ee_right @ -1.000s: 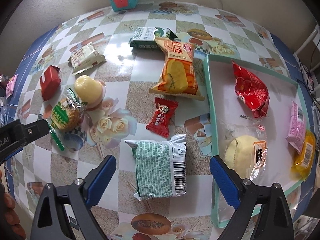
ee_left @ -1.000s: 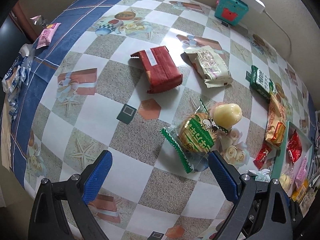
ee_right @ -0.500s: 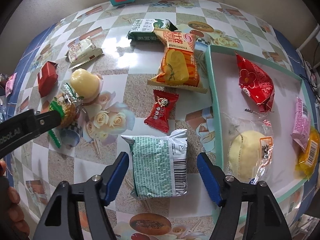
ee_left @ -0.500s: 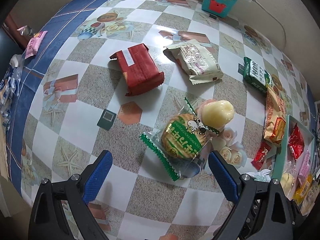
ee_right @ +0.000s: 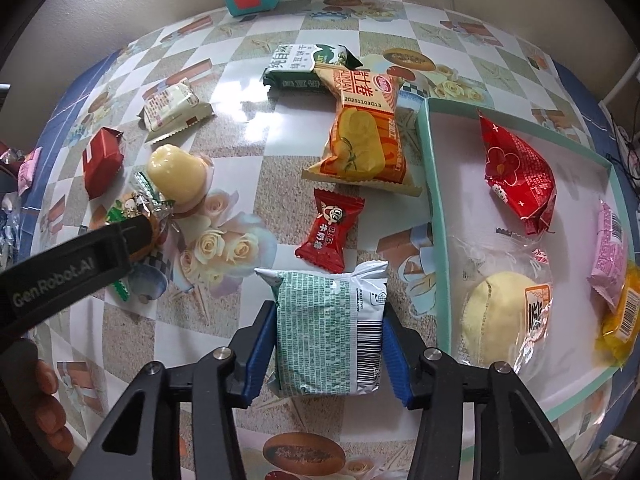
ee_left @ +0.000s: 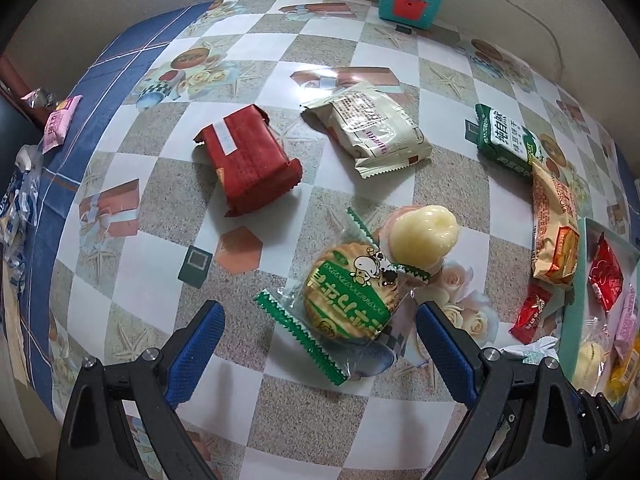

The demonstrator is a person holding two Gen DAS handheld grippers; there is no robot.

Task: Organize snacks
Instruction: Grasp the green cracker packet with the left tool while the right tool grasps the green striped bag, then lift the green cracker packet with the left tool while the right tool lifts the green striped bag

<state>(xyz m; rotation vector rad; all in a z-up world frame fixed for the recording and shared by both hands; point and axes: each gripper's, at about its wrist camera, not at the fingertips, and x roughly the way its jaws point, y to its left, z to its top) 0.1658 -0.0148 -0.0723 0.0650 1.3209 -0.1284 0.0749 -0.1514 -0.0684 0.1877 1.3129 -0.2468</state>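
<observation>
Right tongs (ee_right: 326, 344) have just been closing and now clamp the green-white packet (ee_right: 328, 328) on the desk (ee_right: 248, 152); left tongs (ee_left: 320, 348) gape wide over the biscuit (ee_left: 348, 296).

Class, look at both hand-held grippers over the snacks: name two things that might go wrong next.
1. The right hand-held gripper, whose jaws have just been closing, pinches the soft green-and-white foil packet by its sides; it may crumple or slip on lifting.
2. The open left hand-held gripper straddles the green-edged clear-wrapped round cracker, which touches the pale yellow jelly cup; closing could nudge the cup.
</observation>
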